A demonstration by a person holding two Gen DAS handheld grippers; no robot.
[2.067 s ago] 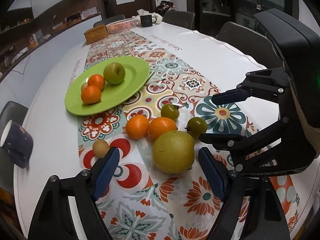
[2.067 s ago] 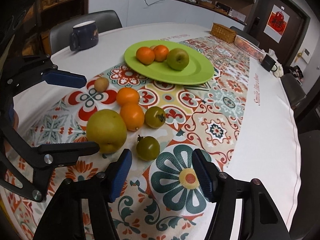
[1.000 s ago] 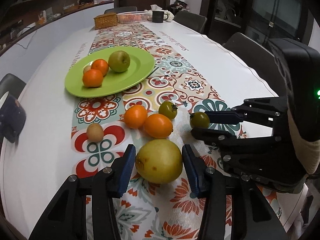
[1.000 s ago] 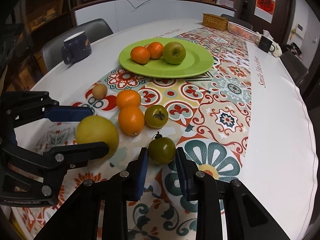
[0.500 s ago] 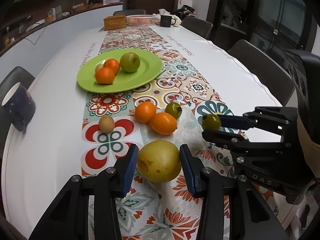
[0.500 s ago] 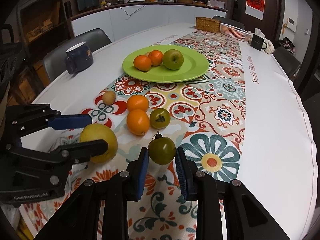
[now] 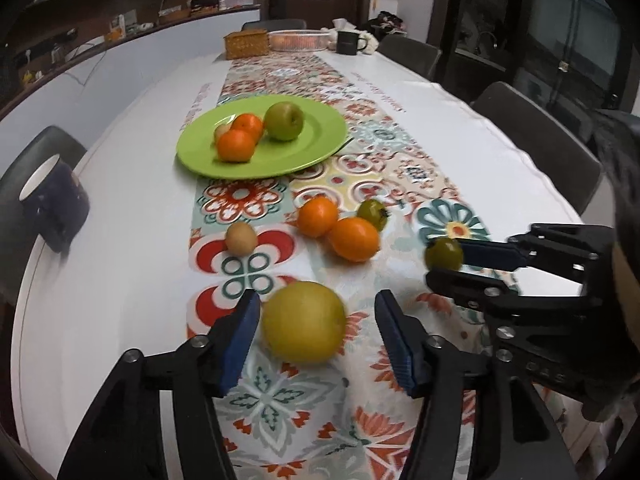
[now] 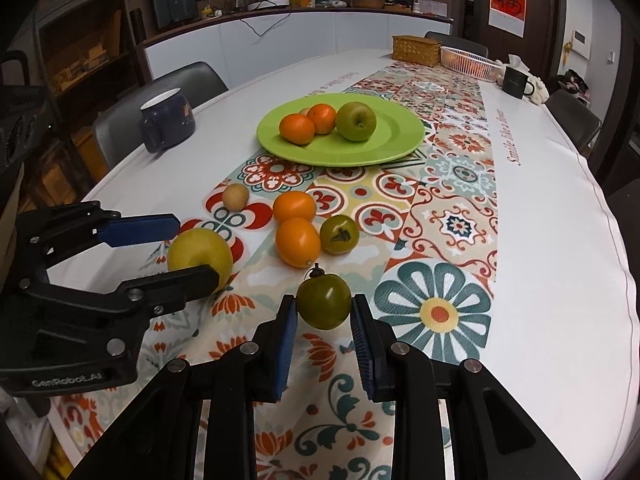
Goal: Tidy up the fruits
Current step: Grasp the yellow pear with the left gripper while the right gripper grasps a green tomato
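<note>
A large yellow round fruit (image 7: pixel 304 322) rests on the patterned runner between the blue pads of my left gripper (image 7: pixel 315 312). Its jaws are opening, and a gap shows on both sides of the fruit. My right gripper (image 8: pixel 323 309) is shut on a small green tomato (image 8: pixel 324 300) and holds it just above the cloth. In the left wrist view, that tomato (image 7: pixel 443 254) sits in the right gripper (image 7: pixel 445 262) to the right. The green plate (image 7: pixel 320 140) beyond holds two oranges, a green apple (image 7: pixel 285 121) and a small pale fruit.
Loose on the runner are two oranges (image 8: pixel 298 242), another green tomato (image 8: pixel 339 234) and a small brown fruit (image 8: pixel 236 197). A navy mug (image 8: pixel 167 123) stands at the left table edge. A wicker box (image 8: pixel 416 50), a white basket and a dark mug stand at the far end. Chairs ring the table.
The left jaws had closed on the yellow fruit and have now spread away from it. The right gripper closed on the green tomato earlier and still holds it.
</note>
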